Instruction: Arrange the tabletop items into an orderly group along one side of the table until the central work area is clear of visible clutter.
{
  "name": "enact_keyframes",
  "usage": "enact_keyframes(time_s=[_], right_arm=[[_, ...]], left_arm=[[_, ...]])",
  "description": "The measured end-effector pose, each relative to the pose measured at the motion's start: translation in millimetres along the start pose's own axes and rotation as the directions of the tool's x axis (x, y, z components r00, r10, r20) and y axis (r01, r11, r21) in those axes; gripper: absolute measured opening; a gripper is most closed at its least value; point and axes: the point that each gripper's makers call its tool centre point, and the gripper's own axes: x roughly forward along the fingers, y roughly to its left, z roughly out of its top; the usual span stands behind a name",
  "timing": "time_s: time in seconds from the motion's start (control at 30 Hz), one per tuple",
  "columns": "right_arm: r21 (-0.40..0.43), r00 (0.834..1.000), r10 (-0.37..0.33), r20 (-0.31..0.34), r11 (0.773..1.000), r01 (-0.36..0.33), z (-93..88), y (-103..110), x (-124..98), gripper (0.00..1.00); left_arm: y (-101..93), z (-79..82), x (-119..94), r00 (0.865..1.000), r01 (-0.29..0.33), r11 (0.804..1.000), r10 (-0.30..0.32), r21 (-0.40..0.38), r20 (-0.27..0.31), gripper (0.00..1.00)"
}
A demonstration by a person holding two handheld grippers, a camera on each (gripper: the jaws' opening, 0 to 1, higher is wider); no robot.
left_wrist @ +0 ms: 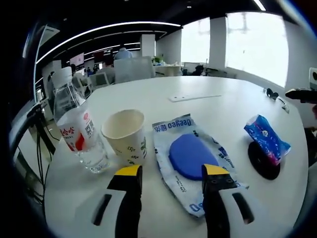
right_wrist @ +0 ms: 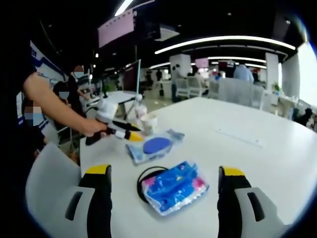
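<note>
In my left gripper view I am taking the paper cup (left_wrist: 125, 134) as my landmark. Just left of the cup, touching or nearly so, a clear water bottle (left_wrist: 75, 126) with a red and white label is standing upright on the white table (left_wrist: 218, 106). Just right of the cup a flat white packet (left_wrist: 193, 161) printed "Deepeo", with a blue round patch in its middle, is lying on the table. Further right of the cup, well apart from it, a blue snack pack (left_wrist: 267, 139) is resting across a black round disc (left_wrist: 262, 161). Beyond the cup, toward the far side of the table, a thin white strip (left_wrist: 193, 97) is lying flat. My left tool (left_wrist: 173, 178) is sitting released, its yellow-tipped jaws spread wide with nothing between them, one jaw in front of the cup and the other over the near end of the white packet

In my right gripper view I am seeing the same group from the other side: a person's hand (right_wrist: 94, 126) is holding the left tool (right_wrist: 130, 136) beside the cup (right_wrist: 148, 123), with the white packet (right_wrist: 151, 146) just near of the cup. Nearer still, the blue snack pack (right_wrist: 176, 187) is lying on the black disc (right_wrist: 146, 181) between the spread, empty jaws of my right tool (right_wrist: 166, 173), which is hanging released above the table (right_wrist: 247, 148)
</note>
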Motion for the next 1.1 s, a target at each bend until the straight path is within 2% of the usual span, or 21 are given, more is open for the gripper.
enact_keyframes(time_s=[0.23,0.43,0.7,0.93,1.1], right_arm=[[-0.013,1.0,0.03,0.009,0.999,-0.03,6.1,5,6,0.85],[-0.033,0.998,0.059,0.01,0.998,-0.059,11.0,8,12,0.84],[-0.061,0.996,0.09,0.003,0.994,-0.089,16.5,7,21,0.8],[-0.087,0.992,0.122,-0.012,0.989,-0.123,17.6,5,33,0.78],[-0.092,0.989,0.149,-0.017,0.984,-0.149,19.0,5,43,0.78]], left_arm=[[-1.9,0.6,-11,1.0,-0.017,1.0,0.017,0.003,0.012,0.54],[-12.5,1.0,-19,1.0,-0.016,1.0,0.017,-0.021,0.016,0.58],[-27.9,2.7,-30,1.0,-0.011,1.0,0.011,0.0,0.023,0.6],[-33.5,6.1,-39,0.999,-0.019,0.999,0.021,-0.034,0.04,0.62],[-39.0,5.0,-45,0.999,-0.026,0.998,0.029,-0.065,0.038,0.7]])
